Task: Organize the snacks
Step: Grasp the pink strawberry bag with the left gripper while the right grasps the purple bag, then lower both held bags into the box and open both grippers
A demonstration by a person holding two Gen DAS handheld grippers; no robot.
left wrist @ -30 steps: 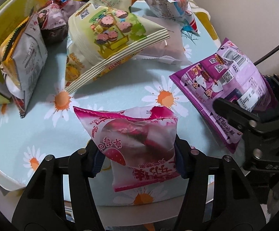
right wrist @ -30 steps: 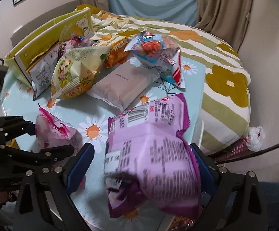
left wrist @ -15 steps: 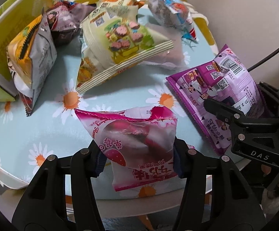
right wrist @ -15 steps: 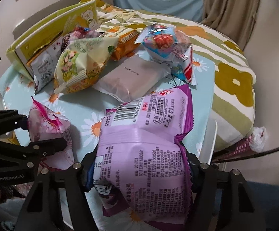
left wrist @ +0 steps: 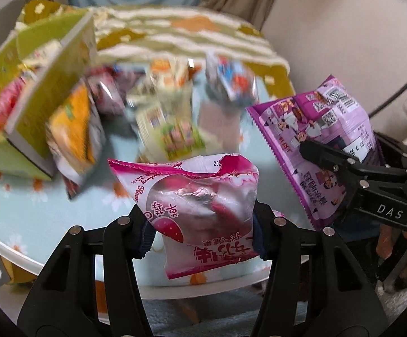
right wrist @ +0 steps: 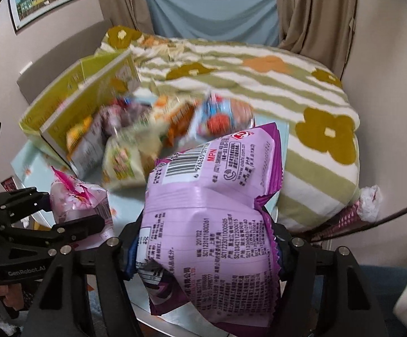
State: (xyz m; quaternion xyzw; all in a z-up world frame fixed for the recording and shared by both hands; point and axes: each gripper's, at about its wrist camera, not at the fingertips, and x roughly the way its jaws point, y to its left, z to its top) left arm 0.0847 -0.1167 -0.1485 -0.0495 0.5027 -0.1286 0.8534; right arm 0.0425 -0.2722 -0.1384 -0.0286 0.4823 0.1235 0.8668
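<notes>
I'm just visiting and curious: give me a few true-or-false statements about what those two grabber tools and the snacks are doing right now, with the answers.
1. The left gripper is clamped on a pink strawberry packet. True.
2. The right gripper is empty. False: it pinches a purple snack bag.
3. A yellow-green box stands on the table, with packets in and beside it. True.
4. The purple bag shows a barcode in the right wrist view. True.
5. The tablecloth is plain red. False: it is pale blue with daisies.
6. Both held packets lie flat on the table. False: both are held off it.
</notes>
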